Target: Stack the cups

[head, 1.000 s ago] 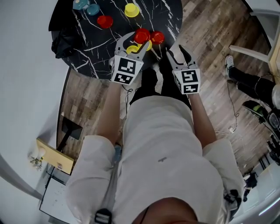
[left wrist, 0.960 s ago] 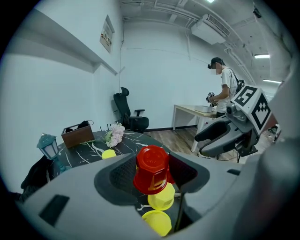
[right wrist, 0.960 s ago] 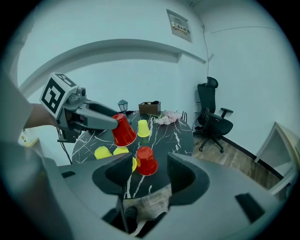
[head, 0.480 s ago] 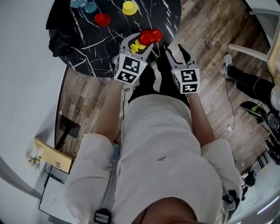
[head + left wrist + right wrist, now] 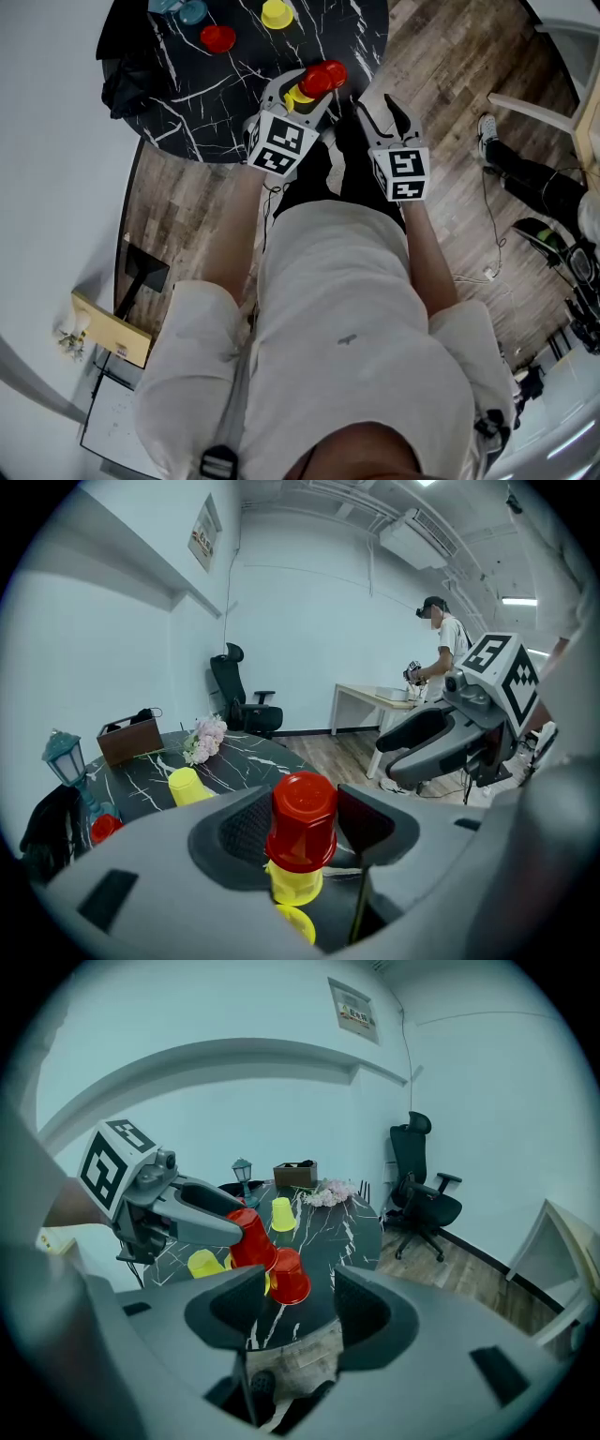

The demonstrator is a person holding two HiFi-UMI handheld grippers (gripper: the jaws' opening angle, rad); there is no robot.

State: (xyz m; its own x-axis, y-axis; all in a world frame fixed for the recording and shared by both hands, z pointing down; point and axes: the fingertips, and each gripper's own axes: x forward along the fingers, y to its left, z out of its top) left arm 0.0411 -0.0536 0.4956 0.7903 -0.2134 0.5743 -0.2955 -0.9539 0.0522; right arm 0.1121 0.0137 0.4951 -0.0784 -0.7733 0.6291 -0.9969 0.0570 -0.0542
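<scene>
Head view, left tongs [image 5: 302, 89]: closed on an upturned red cup [image 5: 323, 77], held over the near edge of the dark desk [image 5: 234, 94].
Head view, right tongs [image 5: 380, 103]: jaws apart with nothing between them, just off the desk edge beside the left pair.
Head view, spares: a far yellow cup [image 5: 277, 14] and a far red cup [image 5: 217, 38] stand well apart from the work.
Left gripper view, grip: both pads press the red cup's sides.
Left gripper view, target: a yellow cup [image 5: 295, 883] stands mouth down right beneath the red one; we cannot tell whether they touch.
Right gripper view, tilt: the held cup leans, and a second red cup [image 5: 291, 1277] stands on the desk just beside it.
Step in hand: we judge this to be setting the red cup onto the yellow one.
Doing it well: we should level the cup, centre its mouth over the yellow base, lower it until it seats, and only then let go.
Risk: we reckon a tilted descent could knock the second red cup.
</scene>
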